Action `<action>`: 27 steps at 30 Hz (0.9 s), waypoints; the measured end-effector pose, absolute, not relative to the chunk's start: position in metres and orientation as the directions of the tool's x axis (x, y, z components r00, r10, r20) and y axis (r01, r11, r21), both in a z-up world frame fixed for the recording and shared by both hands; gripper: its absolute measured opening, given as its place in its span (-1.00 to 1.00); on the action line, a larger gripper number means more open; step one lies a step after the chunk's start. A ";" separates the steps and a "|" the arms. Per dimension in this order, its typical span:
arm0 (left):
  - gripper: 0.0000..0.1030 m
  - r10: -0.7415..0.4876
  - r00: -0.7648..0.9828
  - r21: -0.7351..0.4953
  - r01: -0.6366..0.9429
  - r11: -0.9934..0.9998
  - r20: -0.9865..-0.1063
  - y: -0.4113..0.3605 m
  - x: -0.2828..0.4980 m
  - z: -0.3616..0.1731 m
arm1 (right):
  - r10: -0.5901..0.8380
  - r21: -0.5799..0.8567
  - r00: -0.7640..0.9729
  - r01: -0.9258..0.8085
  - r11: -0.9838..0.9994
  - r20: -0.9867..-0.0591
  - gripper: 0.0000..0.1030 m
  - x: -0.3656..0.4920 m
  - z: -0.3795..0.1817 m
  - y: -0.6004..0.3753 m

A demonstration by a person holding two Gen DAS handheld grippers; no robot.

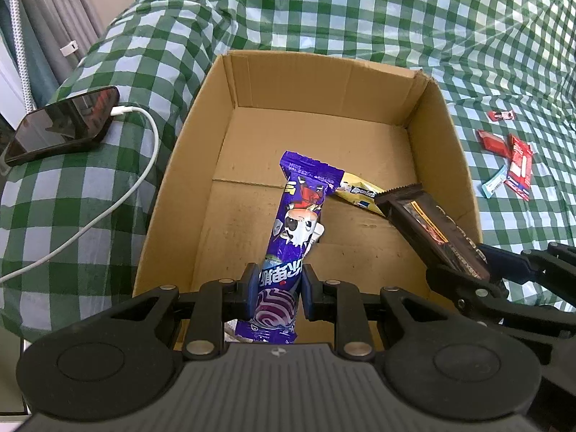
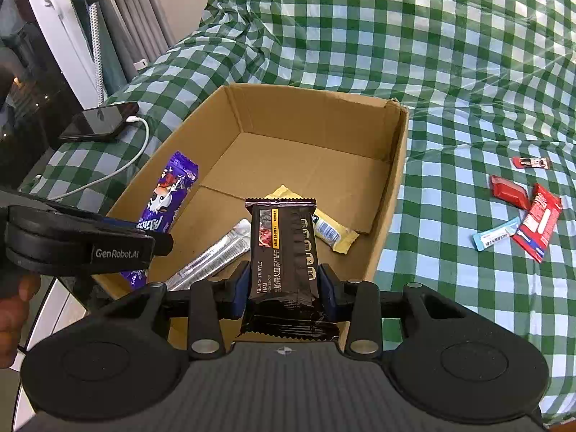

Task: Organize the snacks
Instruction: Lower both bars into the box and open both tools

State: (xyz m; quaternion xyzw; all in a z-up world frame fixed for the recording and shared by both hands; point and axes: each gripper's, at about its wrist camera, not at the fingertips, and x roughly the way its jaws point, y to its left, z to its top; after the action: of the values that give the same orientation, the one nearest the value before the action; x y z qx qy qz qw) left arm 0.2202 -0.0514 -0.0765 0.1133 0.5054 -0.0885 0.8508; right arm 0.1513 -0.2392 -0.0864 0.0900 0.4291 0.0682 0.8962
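An open cardboard box (image 1: 442, 133) (image 2: 392, 194) sits on the green checked bedcover. My left gripper (image 1: 277, 288) is shut on a purple snack pack (image 1: 295, 216), held over the box's near edge; the pack also shows in the right wrist view (image 2: 169, 198). My right gripper (image 2: 284, 284) is shut on a black truffle-ham cracker pack (image 2: 284, 248), held over the box's near right side; it also shows in the left wrist view (image 1: 428, 230). Inside the box lie a yellow bar (image 2: 331, 232) (image 1: 356, 194) and a clear-wrapped white snack (image 2: 216, 257).
Several red snack packs (image 2: 536, 219) (image 1: 518, 165) and a light blue one (image 2: 496, 237) lie on the cover right of the box. A black phone (image 1: 61, 126) (image 2: 100, 122) with a white charging cable (image 1: 118, 198) lies to the left. Curtains hang at the far left.
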 end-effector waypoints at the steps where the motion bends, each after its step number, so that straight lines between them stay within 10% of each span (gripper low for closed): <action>1: -0.48 -0.034 0.472 0.105 0.265 0.959 -0.881 -0.052 0.222 -0.078 | 0.199 0.219 0.621 -0.046 0.975 -0.758 -0.19 0.154 -0.088 -0.239; 15: -0.47 0.013 0.436 0.136 0.252 0.958 -0.900 -0.056 0.248 -0.102 | 0.197 0.220 0.592 -0.034 0.975 -0.782 -0.19 0.181 -0.111 -0.237; 17: 0.05 0.019 0.421 0.134 0.245 0.960 -0.907 -0.055 0.253 -0.105 | 0.197 0.226 0.594 -0.027 0.974 -0.780 -0.14 0.184 -0.112 -0.238; 19: 0.92 0.051 0.428 0.151 0.204 0.967 -0.902 -0.052 0.255 -0.103 | 0.181 0.225 0.602 -0.001 0.974 -0.778 0.32 0.188 -0.112 -0.240; 27: 0.99 0.062 0.436 0.158 0.188 0.969 -0.898 -0.043 0.233 -0.092 | 0.150 0.242 0.627 0.064 0.968 -0.765 0.73 0.173 -0.099 -0.255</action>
State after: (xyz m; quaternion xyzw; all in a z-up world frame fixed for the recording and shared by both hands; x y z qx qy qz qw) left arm 0.2327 -0.0430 -0.0920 0.1177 0.5299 -0.0377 0.8390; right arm 0.1733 -0.2553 -0.0986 0.1241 0.4315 0.0240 0.8932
